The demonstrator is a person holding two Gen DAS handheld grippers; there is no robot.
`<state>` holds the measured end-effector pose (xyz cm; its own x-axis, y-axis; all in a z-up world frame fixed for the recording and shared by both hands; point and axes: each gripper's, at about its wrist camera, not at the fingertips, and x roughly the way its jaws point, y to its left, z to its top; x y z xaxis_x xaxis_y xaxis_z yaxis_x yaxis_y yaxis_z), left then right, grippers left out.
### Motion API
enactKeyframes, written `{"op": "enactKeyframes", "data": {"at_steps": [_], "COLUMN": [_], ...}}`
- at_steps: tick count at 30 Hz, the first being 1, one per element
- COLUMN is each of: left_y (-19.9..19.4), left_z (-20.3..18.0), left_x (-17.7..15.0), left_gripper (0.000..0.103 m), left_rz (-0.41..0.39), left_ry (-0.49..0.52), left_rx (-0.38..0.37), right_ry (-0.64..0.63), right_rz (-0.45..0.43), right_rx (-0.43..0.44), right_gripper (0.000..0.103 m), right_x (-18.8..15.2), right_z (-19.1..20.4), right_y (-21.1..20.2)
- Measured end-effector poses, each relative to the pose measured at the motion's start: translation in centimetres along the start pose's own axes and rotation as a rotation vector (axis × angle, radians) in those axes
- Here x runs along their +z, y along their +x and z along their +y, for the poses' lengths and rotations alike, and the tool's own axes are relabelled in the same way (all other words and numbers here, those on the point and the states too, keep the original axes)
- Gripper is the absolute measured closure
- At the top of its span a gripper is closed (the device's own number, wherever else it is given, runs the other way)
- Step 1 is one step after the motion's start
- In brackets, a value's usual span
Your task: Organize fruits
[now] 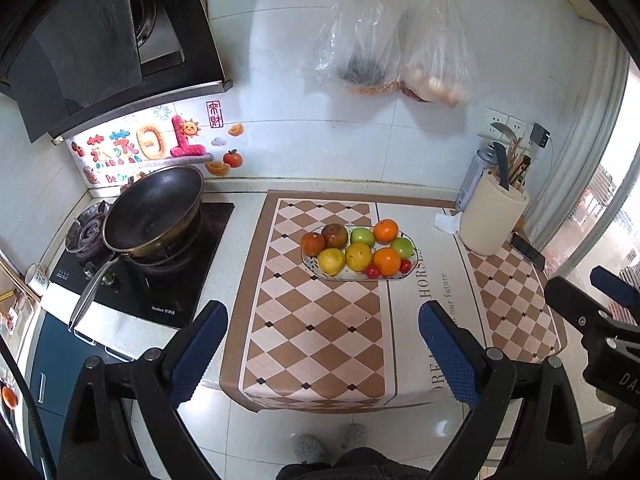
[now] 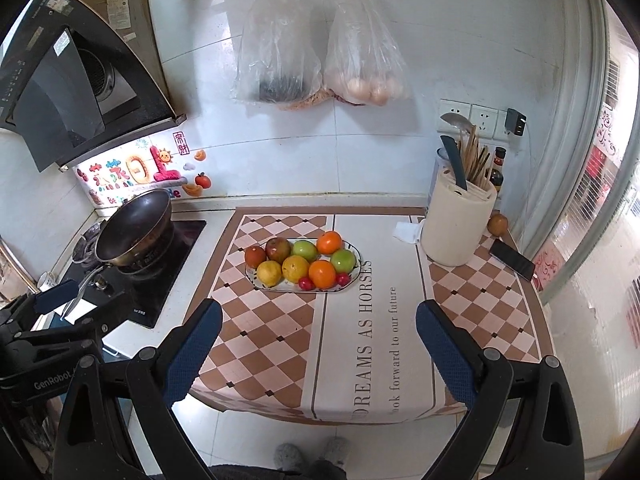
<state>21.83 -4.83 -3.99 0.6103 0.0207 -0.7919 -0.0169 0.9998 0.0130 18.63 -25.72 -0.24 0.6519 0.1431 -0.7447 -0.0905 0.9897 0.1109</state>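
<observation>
Fruit plate [image 1: 414, 258] between wok [image 1: 154, 210] and utensil crock [image 1: 492, 220], unobstructed; both grippers' fingers [image 1: 200, 350] spread, empty.

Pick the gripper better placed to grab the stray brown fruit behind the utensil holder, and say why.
Right. The stray brown fruit lies at the counter's right end beside the utensil holder. The right gripper, open and empty, is nearer that side; the left gripper would have to cross over.
</observation>
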Motion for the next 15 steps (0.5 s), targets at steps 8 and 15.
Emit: {"op": "enactKeyframes", "data": {"at_steps": [8,15], "left_y": [1.0,3.6], "left_z": [-0.3,-0.5], "left_x": [-0.1,0.7], "left_gripper": [0.005,0.005], "left_rz": [0.020,0.037], "left_ry": [-0.002,-0.003], "left_rx": [-0.002,0.021], "right_ry": [0.002,0.022], "right_rz": [0.014,0.017], "right_rx": [0.006,-0.013], "right_gripper": [0.003,0.001], "right_x": [0.2,1.4], "right_z": [-0.1,-1.0], "right_y": [1.0,4.3]}}
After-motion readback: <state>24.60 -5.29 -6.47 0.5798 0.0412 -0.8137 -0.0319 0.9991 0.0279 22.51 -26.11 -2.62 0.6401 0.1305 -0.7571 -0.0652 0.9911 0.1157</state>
